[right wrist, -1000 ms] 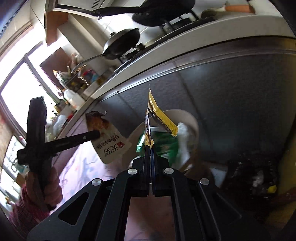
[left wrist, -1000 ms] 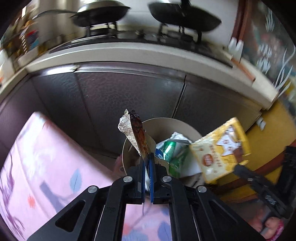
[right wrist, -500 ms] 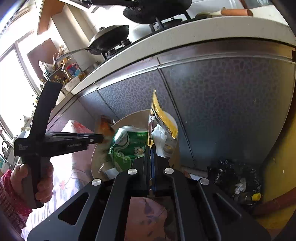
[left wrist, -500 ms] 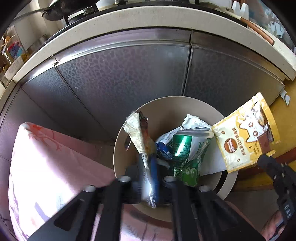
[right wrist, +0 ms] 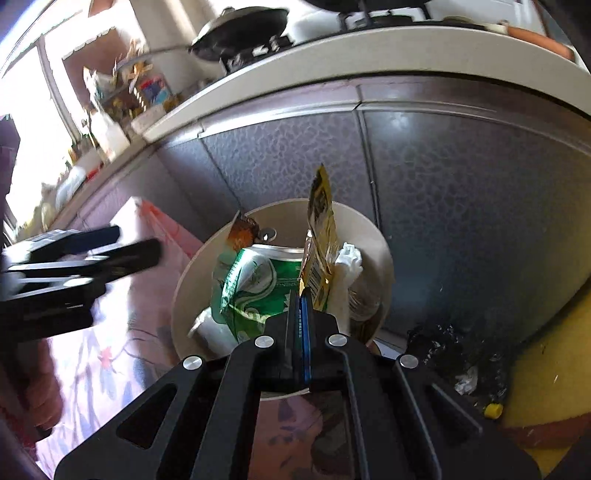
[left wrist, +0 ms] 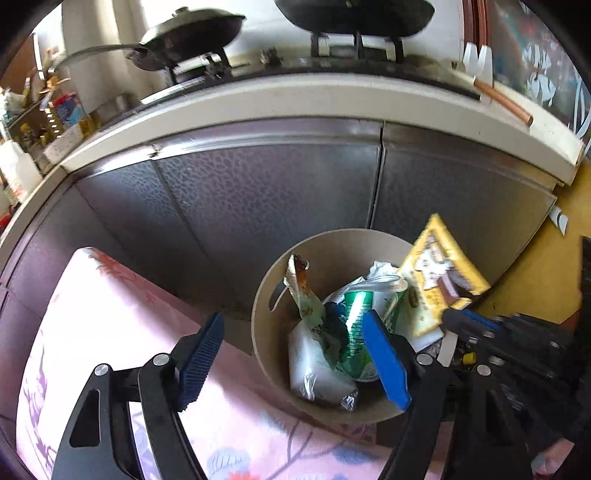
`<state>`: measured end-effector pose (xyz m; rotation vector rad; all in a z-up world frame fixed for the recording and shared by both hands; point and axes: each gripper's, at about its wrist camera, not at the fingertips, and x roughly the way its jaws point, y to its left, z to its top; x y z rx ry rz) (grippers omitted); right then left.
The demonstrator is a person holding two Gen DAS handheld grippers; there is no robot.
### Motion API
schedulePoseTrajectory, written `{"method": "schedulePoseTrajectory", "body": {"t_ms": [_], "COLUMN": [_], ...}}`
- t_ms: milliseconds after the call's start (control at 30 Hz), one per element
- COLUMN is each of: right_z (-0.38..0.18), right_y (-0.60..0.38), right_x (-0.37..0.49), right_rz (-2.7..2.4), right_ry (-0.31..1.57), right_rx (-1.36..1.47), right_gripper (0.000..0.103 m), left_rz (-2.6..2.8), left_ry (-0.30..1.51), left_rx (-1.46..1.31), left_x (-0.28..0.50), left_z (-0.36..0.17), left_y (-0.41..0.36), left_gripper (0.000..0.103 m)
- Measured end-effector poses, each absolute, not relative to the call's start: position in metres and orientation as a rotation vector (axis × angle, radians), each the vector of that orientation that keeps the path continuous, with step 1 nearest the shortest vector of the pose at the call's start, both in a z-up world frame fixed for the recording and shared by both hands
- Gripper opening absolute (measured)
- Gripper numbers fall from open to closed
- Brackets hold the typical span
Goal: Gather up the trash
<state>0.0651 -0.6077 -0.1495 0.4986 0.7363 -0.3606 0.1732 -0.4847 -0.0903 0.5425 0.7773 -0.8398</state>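
A round beige bin (left wrist: pixel 334 236) stands below the cabinet, holding a green packet (left wrist: pixel 356 314), white paper and a brown-and-silver wrapper (left wrist: pixel 301 288). My left gripper (left wrist: pixel 293 362) hangs over the bin's near rim, its jaws opening wide, and the wrapper lies loose in the bin, free of the blue pads (left wrist: pixel 201 360). My right gripper (right wrist: pixel 301 295) is shut on the corner of a yellow snack packet (right wrist: pixel 319 232), upright above the bin (right wrist: pixel 373 225). From the left wrist view the yellow packet (left wrist: pixel 437 280) hangs over the bin's right rim.
Grey cabinet doors (left wrist: pixel 266 206) rise just behind the bin, under a counter with a stove and pans (left wrist: pixel 192 33). A pink floral cloth (left wrist: pixel 92 317) covers the surface at the left. A black bag of rubbish (right wrist: pixel 447 347) lies on the yellow floor at the right.
My left gripper has opened and let go of the brown wrapper, which now rests in the bin. My right gripper has carried the yellow packet over the bin.
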Motion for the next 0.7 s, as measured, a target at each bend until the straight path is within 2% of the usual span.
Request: {"method": "schedulePoseTrajectory", "body": {"t_ms": [100, 167, 200, 233, 500, 567, 700], "right_z": [-0.148, -0.142, -0.139, -0.133, -0.083, -0.073, -0.058], "right_y": [-0.597, -0.589, -0.586, -0.582, -0.542, -0.535, -0.519], "right_x": [0.073, 0.067, 0.064, 0.059, 0.006, -0.01, -0.043], "right_rz": [-0.346, -0.343, -0.345, -0.351, -0.331, -0.328, -0.33], "right_ry": [0.768, 0.748, 0.734, 0.714, 0.551, 0.503, 0.419], "right_rx": [0.445, 0.433, 0.429, 0.419, 0.407, 0.434, 0.495], "right_gripper": [0.007, 0.024, 0.039, 0.042, 0.043, 0.043, 0.043], "left_rz": [-0.812, -0.8, -0.797, -0.789, -0.756, -0.747, -0.725], "left_ry": [0.749, 0.738, 0.735, 0.73, 0.704, 0.696, 0.67], "left_rx": [0.509, 0.482, 0.471, 0.45, 0.345, 0.319, 0.298], "left_x": [0.168, 0.163, 0.162, 0.16, 0.142, 0.136, 0.121], "left_z": [-0.081, -0.074, -0.071, -0.067, -0.04, -0.034, -0.025], "left_y": [-0.47, -0.458, -0.454, -0.447, -0.402, -0.389, -0.367], "left_gripper": [0.082, 0.082, 0.082, 0.083, 0.085, 0.091, 0.093]}}
